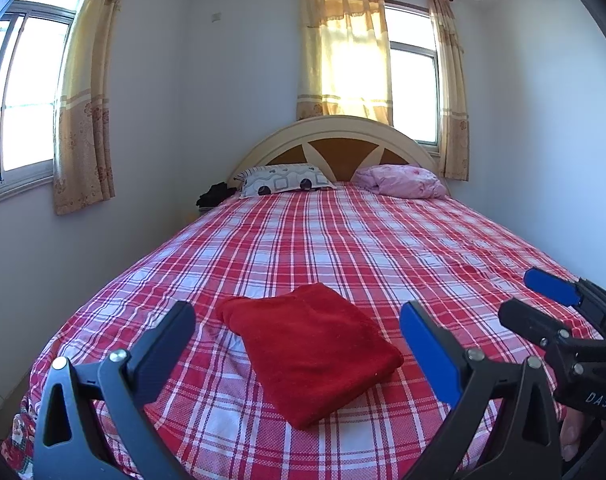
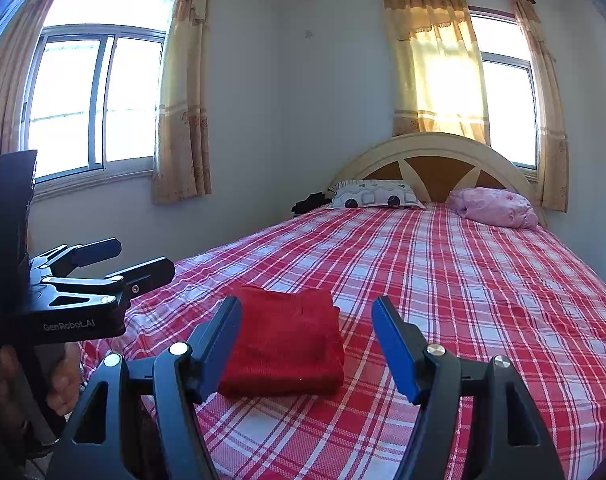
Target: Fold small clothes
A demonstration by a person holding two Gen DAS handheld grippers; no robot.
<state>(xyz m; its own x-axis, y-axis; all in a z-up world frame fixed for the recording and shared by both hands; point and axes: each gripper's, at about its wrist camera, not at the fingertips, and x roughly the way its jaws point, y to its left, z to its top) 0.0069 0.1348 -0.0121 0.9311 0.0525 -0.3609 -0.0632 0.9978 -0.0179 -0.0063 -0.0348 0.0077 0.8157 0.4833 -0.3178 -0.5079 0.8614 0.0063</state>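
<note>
On bed (image 1: pixel 383 240): folded red cloth (image 1: pixel 311 352) beyond parted fingers (image 1: pixel 171 344), untouched.

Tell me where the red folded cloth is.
The red folded cloth lies on the plaid bedsheet near the foot of the bed, ahead of both open grippers, untouched.

The left gripper (image 1: pixel 299 336) stands with its jaws spread wide, gripping nothing. A folded red garment (image 1: pixel 309 350) lies on the plaid bed (image 1: pixel 383 240) between and just beyond its fingertips.
</note>
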